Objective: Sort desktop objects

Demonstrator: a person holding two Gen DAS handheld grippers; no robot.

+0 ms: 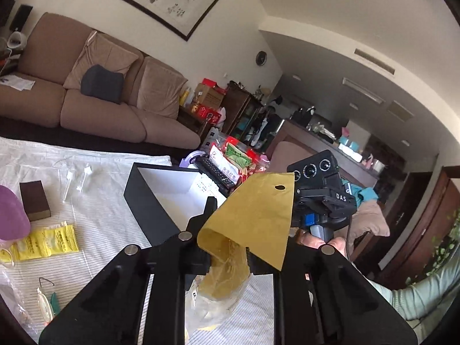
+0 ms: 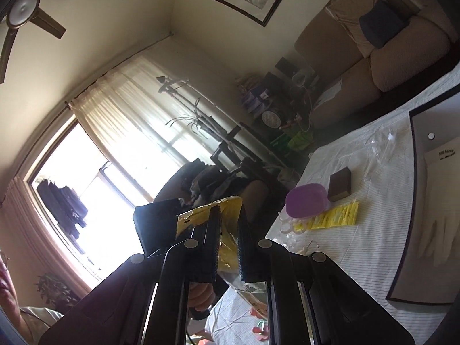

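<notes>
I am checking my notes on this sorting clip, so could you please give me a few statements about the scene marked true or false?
1. The left tongs grip a yellow packet. True.
2. The right tongs are open and hold nothing. False: they are closed on the same yellow packet, so both tongs hold it.
3. A purple container sits on the striped cloth near a brown block. True.
4. The black tray is white inside. True.
5. The yellow sachets lie inside the black tray. False: they lie on the striped cloth, outside it.
</notes>
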